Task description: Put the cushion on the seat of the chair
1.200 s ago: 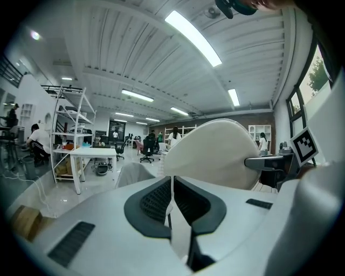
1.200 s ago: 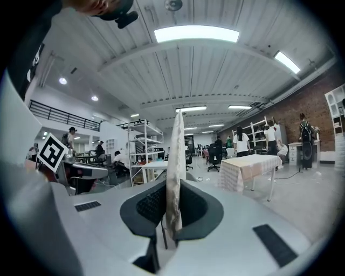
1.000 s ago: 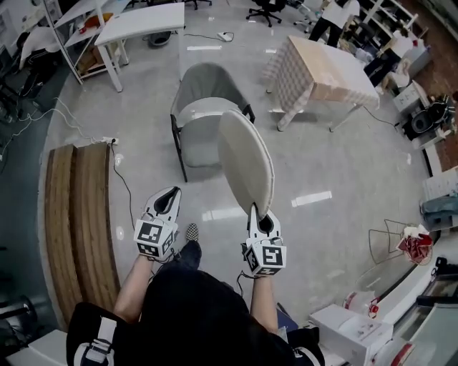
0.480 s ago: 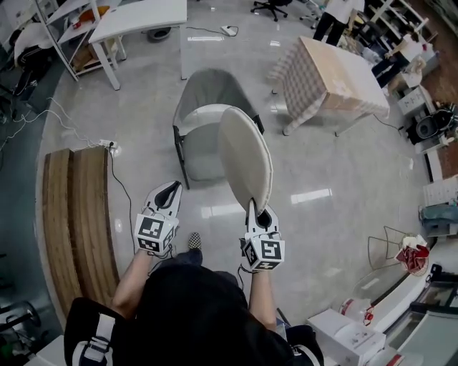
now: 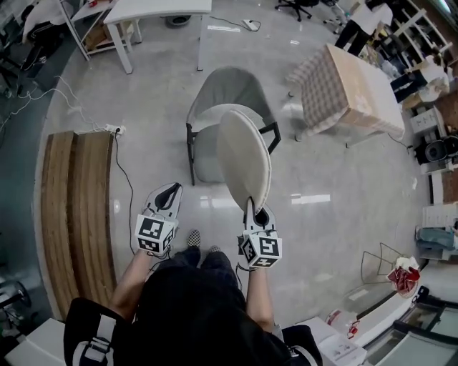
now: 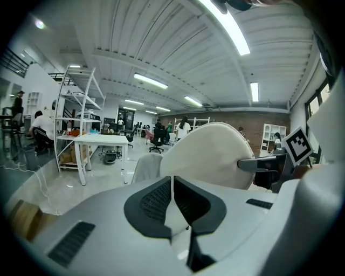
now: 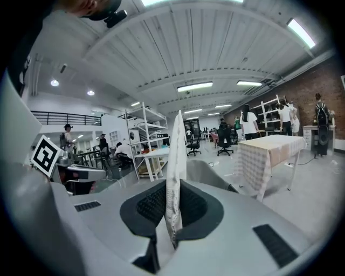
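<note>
A round beige cushion [image 5: 243,159] stands on edge in the air, and my right gripper [image 5: 252,209] is shut on its lower rim. In the right gripper view the cushion's thin edge [image 7: 174,161] runs up between the pads. The grey chair [image 5: 227,118] stands just beyond it with its pale seat bare; its back shows as the chair [image 7: 207,171]. My left gripper [image 5: 170,191] hovers shut and empty to the left of the cushion. The left gripper [image 6: 172,188] faces the cushion's broad face [image 6: 213,156].
A wooden bench [image 5: 75,214] lies along the left, with a cable [image 5: 123,171] on the floor beside it. A white table [image 5: 161,11] stands behind the chair, a checked-cloth table [image 5: 351,89] to the right. A wire basket [image 5: 379,261] is at the right.
Both grippers and the cushion have come closer to the chair as the person stepped forward. The cushion stays held upright and the left gripper stays shut.
</note>
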Demonstrator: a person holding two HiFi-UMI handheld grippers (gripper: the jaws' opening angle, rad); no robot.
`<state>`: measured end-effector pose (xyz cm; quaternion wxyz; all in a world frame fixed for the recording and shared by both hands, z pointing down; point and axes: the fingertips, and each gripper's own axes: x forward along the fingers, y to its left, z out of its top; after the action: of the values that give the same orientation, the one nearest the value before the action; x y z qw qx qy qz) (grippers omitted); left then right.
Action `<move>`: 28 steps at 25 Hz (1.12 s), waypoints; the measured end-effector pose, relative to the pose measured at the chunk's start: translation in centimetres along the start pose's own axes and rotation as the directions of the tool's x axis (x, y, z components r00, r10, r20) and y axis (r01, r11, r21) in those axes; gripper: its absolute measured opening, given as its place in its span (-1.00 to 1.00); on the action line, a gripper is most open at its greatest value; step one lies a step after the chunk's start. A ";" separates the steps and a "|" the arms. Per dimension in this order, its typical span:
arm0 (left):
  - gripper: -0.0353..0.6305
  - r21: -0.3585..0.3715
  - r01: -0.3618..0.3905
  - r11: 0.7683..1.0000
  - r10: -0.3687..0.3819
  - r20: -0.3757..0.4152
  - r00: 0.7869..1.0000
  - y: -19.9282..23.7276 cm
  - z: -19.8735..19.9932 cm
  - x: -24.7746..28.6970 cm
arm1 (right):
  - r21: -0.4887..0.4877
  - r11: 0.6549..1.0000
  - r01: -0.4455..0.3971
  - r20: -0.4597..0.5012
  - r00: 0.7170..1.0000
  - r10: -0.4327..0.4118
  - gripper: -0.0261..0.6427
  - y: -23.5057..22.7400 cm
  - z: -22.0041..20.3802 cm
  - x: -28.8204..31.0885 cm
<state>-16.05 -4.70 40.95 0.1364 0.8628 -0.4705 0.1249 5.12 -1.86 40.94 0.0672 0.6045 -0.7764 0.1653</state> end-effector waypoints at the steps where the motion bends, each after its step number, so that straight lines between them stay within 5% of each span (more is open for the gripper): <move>1: -0.80 -0.007 -0.008 1.000 0.008 -0.007 1.000 0.6 -0.4 0.2 | 0.005 1.000 -0.008 -0.009 1.000 0.008 -0.76 0.2 -0.3 0.8; 28: -0.80 -0.092 -0.172 0.981 0.156 -0.159 0.975 8.3 -13.6 8.1 | 0.196 0.973 -0.122 -0.209 0.964 0.163 -0.76 -0.9 -15.6 19.1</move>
<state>-20.01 -10.49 57.39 0.2057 0.8007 -0.5345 0.1757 -0.46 -14.29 61.53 0.0870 0.5280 -0.7871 0.3067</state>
